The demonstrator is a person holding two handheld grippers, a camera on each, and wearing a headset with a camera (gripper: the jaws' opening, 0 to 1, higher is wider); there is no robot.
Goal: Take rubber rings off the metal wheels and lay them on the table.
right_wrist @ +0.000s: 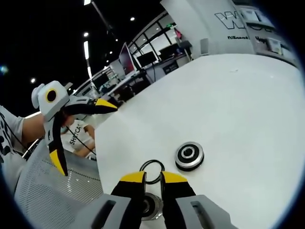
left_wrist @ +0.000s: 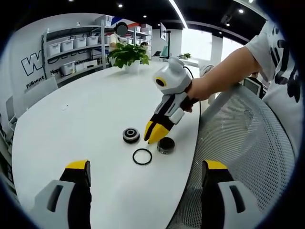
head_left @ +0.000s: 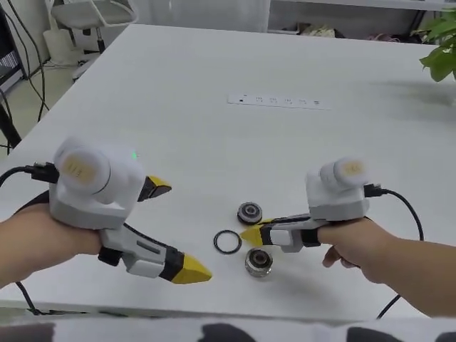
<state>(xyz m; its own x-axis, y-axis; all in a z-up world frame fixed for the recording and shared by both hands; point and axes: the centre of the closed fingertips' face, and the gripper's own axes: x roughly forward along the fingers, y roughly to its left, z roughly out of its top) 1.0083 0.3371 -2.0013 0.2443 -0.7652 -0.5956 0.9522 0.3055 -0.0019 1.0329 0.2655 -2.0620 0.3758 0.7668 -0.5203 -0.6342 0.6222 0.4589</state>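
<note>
A loose black rubber ring [head_left: 227,241] [left_wrist: 142,156] [right_wrist: 151,171] lies flat on the white table [head_left: 214,142]. Behind it stands a metal wheel [head_left: 249,212] [left_wrist: 131,135] [right_wrist: 189,156] with a dark ring still round it. A bare metal wheel [head_left: 258,261] [left_wrist: 165,145] [right_wrist: 150,205] sits at the table's near edge. My right gripper [head_left: 249,234] [left_wrist: 151,134] [right_wrist: 153,179] is shut and empty, its yellow tips just above the table between the two wheels, beside the loose ring. My left gripper [head_left: 177,229] [left_wrist: 145,168] [right_wrist: 78,131] is wide open, to the left of the ring.
A white power strip [head_left: 279,101] lies across the middle of the table. A green plant [head_left: 440,50] [left_wrist: 126,53] stands at the far right corner. A mesh chair back [left_wrist: 238,143] is close to the table's near edge.
</note>
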